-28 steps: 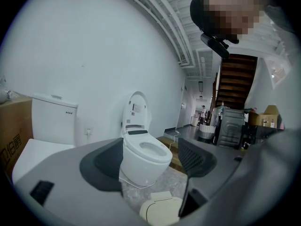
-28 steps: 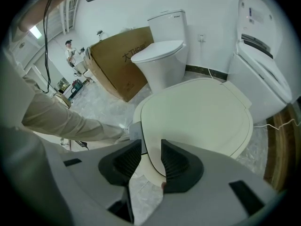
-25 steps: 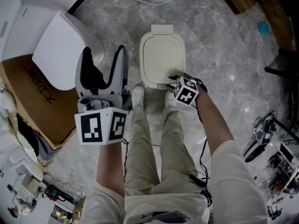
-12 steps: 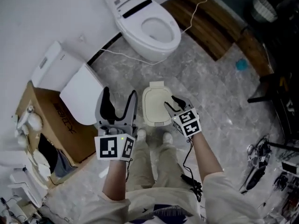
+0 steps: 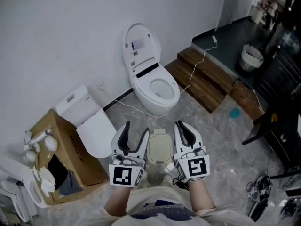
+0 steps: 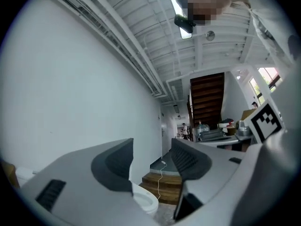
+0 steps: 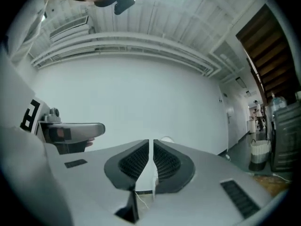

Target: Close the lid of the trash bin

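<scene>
In the head view the trash bin (image 5: pixel 160 147) stands on the floor just ahead of the person's feet, its cream lid lying flat on top. My left gripper (image 5: pixel 134 134) is held up on the bin's left, jaws open and empty, well above it. My right gripper (image 5: pixel 185 132) is raised on the bin's right, jaws shut with nothing between them. The left gripper view shows the open left gripper (image 6: pixel 153 161) aimed at a white wall and hallway. In the right gripper view the right gripper (image 7: pixel 150 161) faces the wall. The bin is hidden in both gripper views.
A white toilet (image 5: pixel 153 86) with its lid up stands beyond the bin, a cable trailing from it. A second toilet (image 5: pixel 91 126) and a cardboard box (image 5: pixel 61 168) are at the left. A wooden step (image 5: pixel 207 81) and dark furniture (image 5: pixel 277 102) lie to the right.
The right gripper has let go of the lid's front edge and lifted away. Both grippers have risen and now point at the wall. The head camera has tilted up and pulled back.
</scene>
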